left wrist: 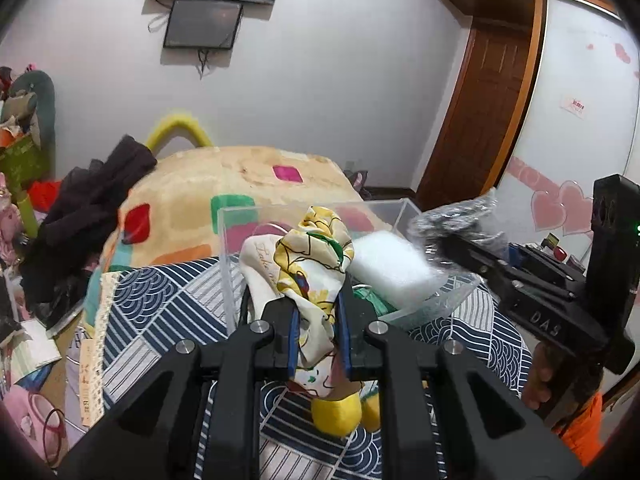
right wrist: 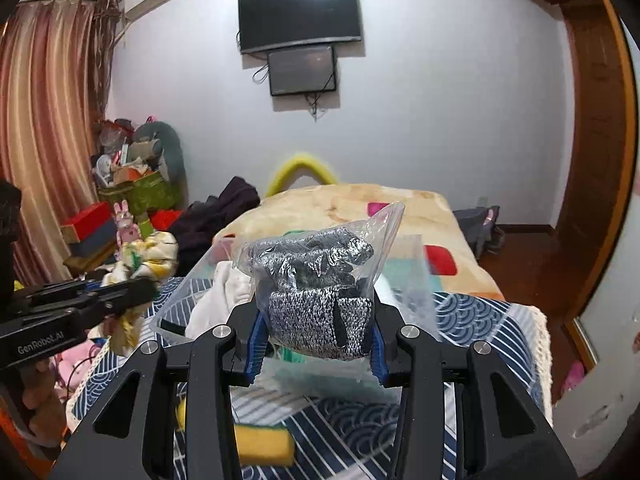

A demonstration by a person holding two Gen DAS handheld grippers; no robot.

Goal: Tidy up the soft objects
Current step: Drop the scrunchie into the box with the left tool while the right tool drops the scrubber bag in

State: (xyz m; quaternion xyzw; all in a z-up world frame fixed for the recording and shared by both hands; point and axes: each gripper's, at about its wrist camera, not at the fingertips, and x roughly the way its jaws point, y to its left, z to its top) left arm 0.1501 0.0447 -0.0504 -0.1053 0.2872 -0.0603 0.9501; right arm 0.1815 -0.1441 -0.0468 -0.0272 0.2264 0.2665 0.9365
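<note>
My left gripper [left wrist: 316,320] is shut on a yellow, white and green patterned scarf [left wrist: 308,264] and holds it over the near wall of a clear plastic box [left wrist: 236,240]. White padding [left wrist: 388,264] lies in the box. My right gripper [right wrist: 316,340] is shut on a clear bag of grey knitted gloves [right wrist: 320,292] and holds it above the box [right wrist: 176,304], where white cloth [right wrist: 216,300] lies. The right gripper with the bag [left wrist: 456,220] shows at the right of the left wrist view. The left gripper with the scarf [right wrist: 148,256] shows at the left of the right wrist view.
The box stands on a blue patterned cloth [left wrist: 160,308] on the bed. A yellow sponge [right wrist: 264,446] lies near me. A beige blanket [left wrist: 224,184], dark clothes [left wrist: 88,208] and clutter [right wrist: 132,188] lie beyond. A wooden door [left wrist: 472,120] stands at the right.
</note>
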